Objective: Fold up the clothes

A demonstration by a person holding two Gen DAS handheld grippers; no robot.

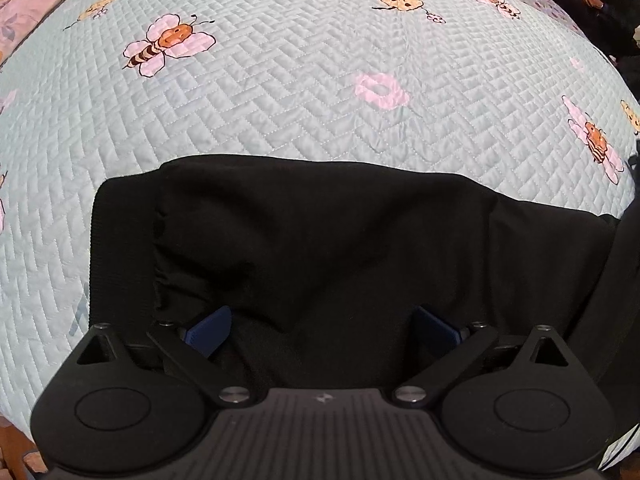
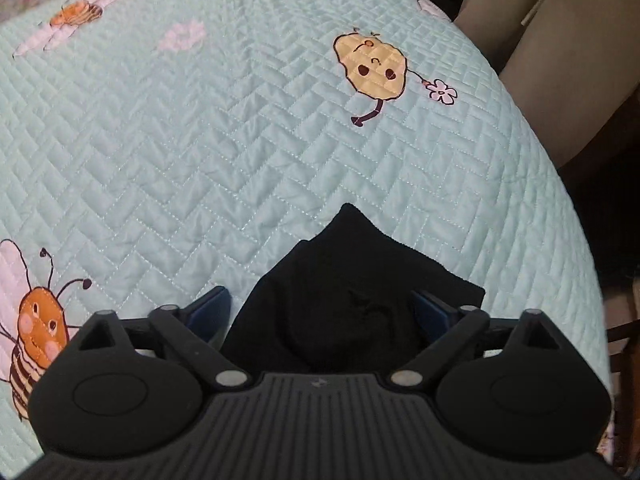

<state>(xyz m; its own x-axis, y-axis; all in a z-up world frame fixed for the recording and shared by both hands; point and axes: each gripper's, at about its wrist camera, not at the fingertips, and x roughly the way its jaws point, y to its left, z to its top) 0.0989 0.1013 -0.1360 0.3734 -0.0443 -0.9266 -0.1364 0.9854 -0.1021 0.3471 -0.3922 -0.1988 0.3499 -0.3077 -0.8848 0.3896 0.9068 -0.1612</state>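
Observation:
A black garment [image 1: 320, 240] lies on the mint quilted bedspread [image 1: 280, 100], with a ribbed band [image 1: 120, 248] along its left side. My left gripper [image 1: 322, 324] is open. Its blue pads [image 1: 212, 326] stand wide apart with the near edge of the cloth draped between and partly over them. In the right wrist view a pointed corner of the black garment [image 2: 348, 280] points away across the bedspread [image 2: 200, 140]. My right gripper [image 2: 322, 312] is also open, and the cloth sits loose between its spread blue pads [image 2: 434, 312].
The bedspread is printed with bees [image 1: 168, 44] and a yellow cartoon figure [image 2: 372, 68]. It drops off at its right edge, beside beige furniture [image 2: 560, 40]. A person in dark clothes [image 1: 600, 4] sits at the far right corner.

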